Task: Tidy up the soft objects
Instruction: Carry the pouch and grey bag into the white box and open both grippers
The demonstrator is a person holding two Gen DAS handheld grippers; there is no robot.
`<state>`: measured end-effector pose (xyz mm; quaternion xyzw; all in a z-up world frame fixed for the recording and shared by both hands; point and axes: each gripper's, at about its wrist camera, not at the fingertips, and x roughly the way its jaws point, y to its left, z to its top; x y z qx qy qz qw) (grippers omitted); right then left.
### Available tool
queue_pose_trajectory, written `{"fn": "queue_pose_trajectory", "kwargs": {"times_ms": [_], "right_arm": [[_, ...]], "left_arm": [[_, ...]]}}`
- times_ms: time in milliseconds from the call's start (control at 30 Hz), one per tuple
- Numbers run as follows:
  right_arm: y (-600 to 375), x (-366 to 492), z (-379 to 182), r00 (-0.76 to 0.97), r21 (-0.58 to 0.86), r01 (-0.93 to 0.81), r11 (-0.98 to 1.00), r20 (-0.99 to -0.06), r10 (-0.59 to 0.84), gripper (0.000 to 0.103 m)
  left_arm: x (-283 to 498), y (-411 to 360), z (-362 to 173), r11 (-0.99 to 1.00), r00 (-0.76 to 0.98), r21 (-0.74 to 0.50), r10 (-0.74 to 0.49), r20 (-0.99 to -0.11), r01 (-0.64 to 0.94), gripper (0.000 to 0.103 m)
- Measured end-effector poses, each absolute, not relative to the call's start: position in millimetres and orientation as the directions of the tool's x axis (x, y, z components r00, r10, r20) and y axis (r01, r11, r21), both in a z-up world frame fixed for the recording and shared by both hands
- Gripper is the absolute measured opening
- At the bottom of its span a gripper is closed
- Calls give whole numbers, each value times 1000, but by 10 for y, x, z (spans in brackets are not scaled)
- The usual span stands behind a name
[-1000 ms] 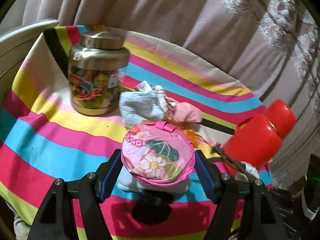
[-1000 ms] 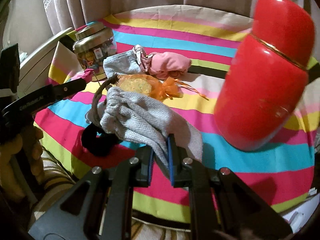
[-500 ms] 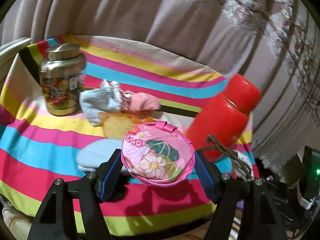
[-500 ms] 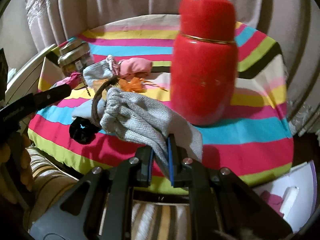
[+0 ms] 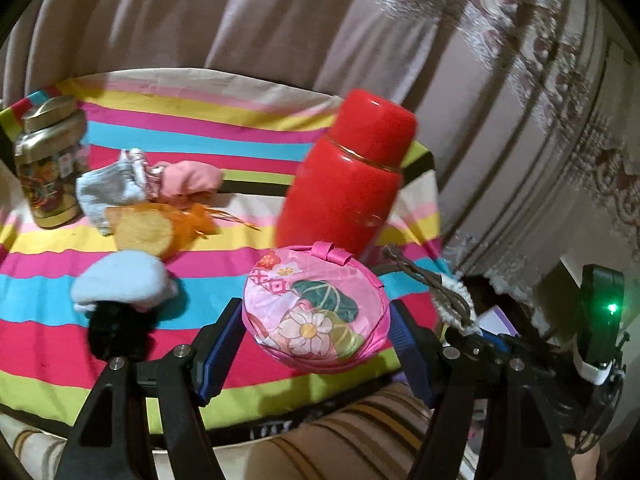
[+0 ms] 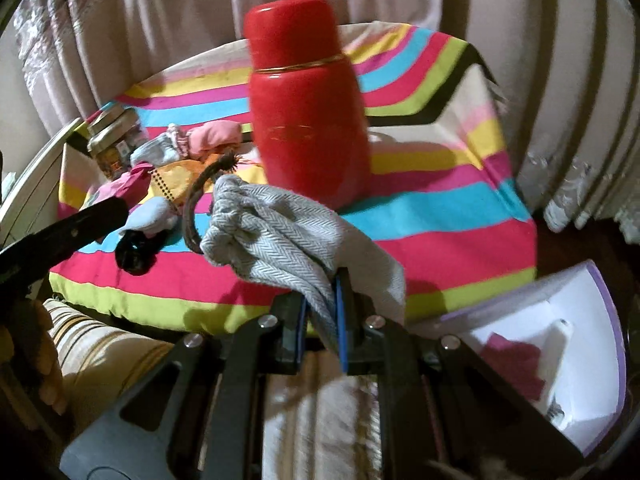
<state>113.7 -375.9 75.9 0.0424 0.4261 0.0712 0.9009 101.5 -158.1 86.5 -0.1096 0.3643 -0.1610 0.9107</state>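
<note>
A red flask (image 5: pixel 348 176) stands far behind both held items on the striped cloth (image 5: pixel 240 148). The left gripper (image 5: pixel 316 338) clamps a round pink floral pouch (image 5: pixel 316 312). The right gripper (image 6: pixel 322 320) pinches a grey herringbone drawstring bag (image 6: pixel 280 236), apparently by its bottom edge.

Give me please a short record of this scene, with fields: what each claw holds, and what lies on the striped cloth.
left claw: shut on round pink floral pouch
right claw: shut on grey herringbone drawstring bag
striped cloth: red flask upright, golden tin, orange organza bag, light blue sock, grey and pink socks
</note>
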Motion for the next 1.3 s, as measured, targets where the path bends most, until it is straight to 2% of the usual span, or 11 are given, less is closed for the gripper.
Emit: {"fn": "queue_pose_trajectory", "kwargs": {"times_ms": [367, 900, 1100, 1167, 1200, 1233, 1267, 1300], "right_arm": [[-4460, 913, 813, 642, 106, 49, 993, -765, 50, 15], [-5450, 526, 944, 623, 51, 296, 954, -767, -153, 15], [-5689, 460, 947, 608, 53, 367, 929, -770, -196, 17], [-5735, 467, 925, 600, 74, 377, 923, -779, -182, 23], [-5747, 471, 914, 596, 77, 381, 921, -783, -181, 31], [-5749, 464, 910, 595, 78, 381, 921, -783, -180, 47], [-5755, 462, 912, 598, 80, 381, 921, -781, -180, 55], [-5749, 459, 921, 604, 82, 381, 921, -776, -181, 68]], "left_arm": [[922, -2023, 906, 899, 636, -316, -439, -635, 304, 72], [803, -3144, 920, 779, 482, -314, -595, -643, 543, 73], [815, -3487, 867, 703, 376, -363, -662, -648, 611, 80], [804, -3529, 840, 694, 357, -366, -665, -656, 620, 80], [800, -3523, 833, 692, 352, -367, -666, -658, 622, 81], [798, -3510, 834, 694, 353, -367, -664, -659, 619, 81], [816, -3511, 833, 697, 355, -369, -662, -660, 615, 81], [826, -3480, 839, 700, 358, -372, -662, -659, 610, 81]]}}
